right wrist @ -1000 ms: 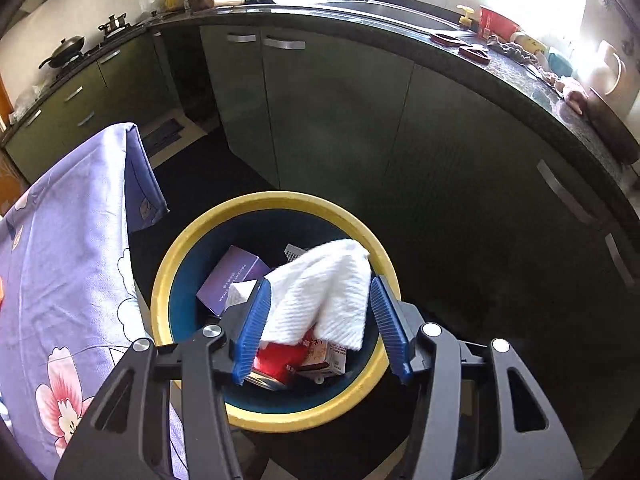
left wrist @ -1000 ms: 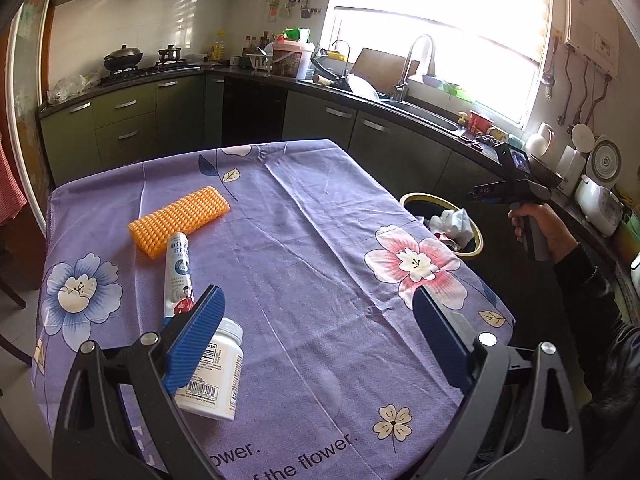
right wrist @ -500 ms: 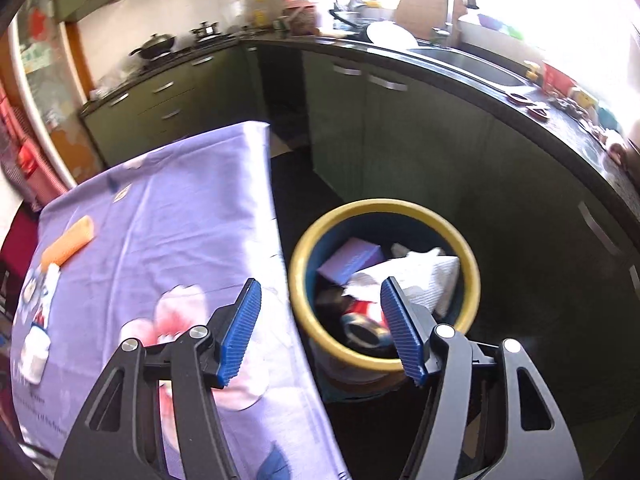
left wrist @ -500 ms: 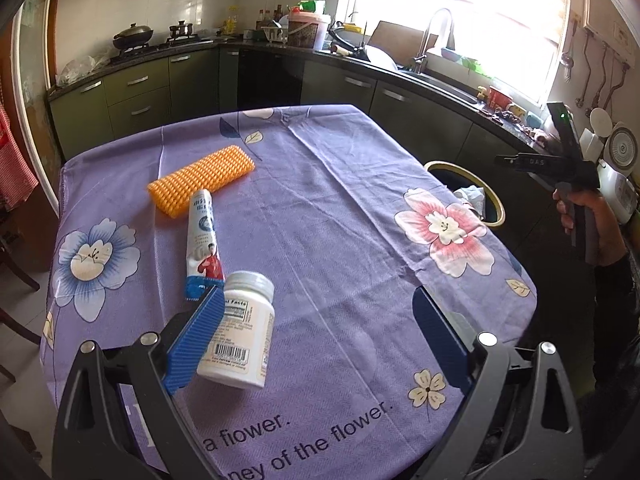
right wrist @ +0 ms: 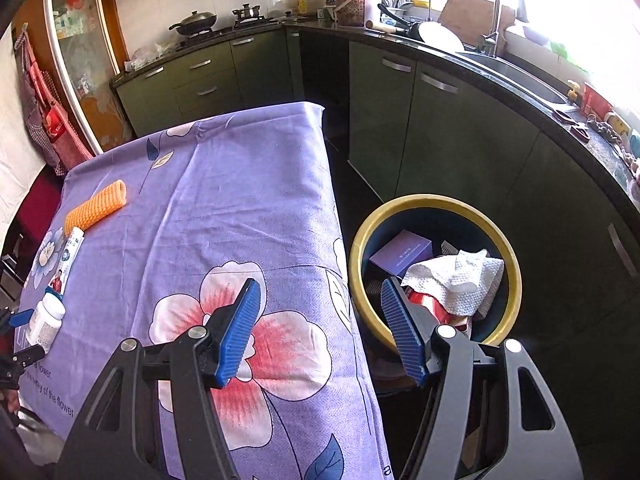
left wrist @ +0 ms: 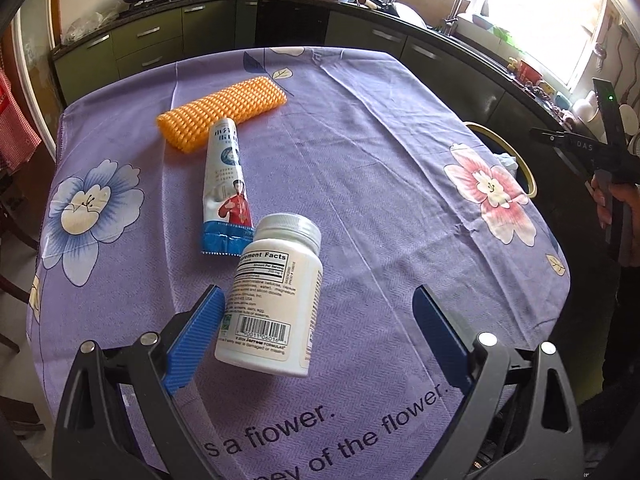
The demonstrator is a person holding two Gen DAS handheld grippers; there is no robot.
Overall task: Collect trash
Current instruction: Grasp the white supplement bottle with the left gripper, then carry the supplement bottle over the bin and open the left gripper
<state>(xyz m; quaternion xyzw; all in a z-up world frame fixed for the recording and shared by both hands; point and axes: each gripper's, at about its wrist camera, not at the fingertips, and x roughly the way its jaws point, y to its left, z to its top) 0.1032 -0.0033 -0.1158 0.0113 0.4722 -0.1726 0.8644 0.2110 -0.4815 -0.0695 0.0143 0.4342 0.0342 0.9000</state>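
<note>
1. Left wrist view: the left gripper (left wrist: 316,328) stands wide open over the near edge of the table (left wrist: 360,128), holding nothing.
2. The bottle (left wrist: 276,298) lies on its side between the blue pads. Its base is just beside the left pad (left wrist: 192,340); whether they touch cannot be told. The right pad is well apart from the bottle.
3. Beyond the bottle's cap lies the tube (left wrist: 226,188), its crimped end touching or just beside the cap.
4. Beyond the tube lies the orange sponge (left wrist: 222,112); the tube's far end overlaps its near edge.
5. The bin (left wrist: 524,168) shows only part of its yellow rim past the table's right edge. The right gripper (left wrist: 600,148) is held in a hand (left wrist: 616,208) off that same side of the table.
6. Right wrist view: the right gripper (right wrist: 320,328) is wide open and empty, touching nothing. One pad hangs over the table's (right wrist: 240,200) corner flower, the other over the bin's (right wrist: 436,200) near rim.
7. The bin stands on the floor just beside the table. Inside it lie a paper towel (right wrist: 460,280), a purple box (right wrist: 402,256) and red packaging (right wrist: 430,306).
8. At the table's far left lie the sponge (right wrist: 96,208), tube (right wrist: 66,260) and bottle (right wrist: 48,320), with the left gripper's pad (right wrist: 20,317) just beside the bottle.
</note>
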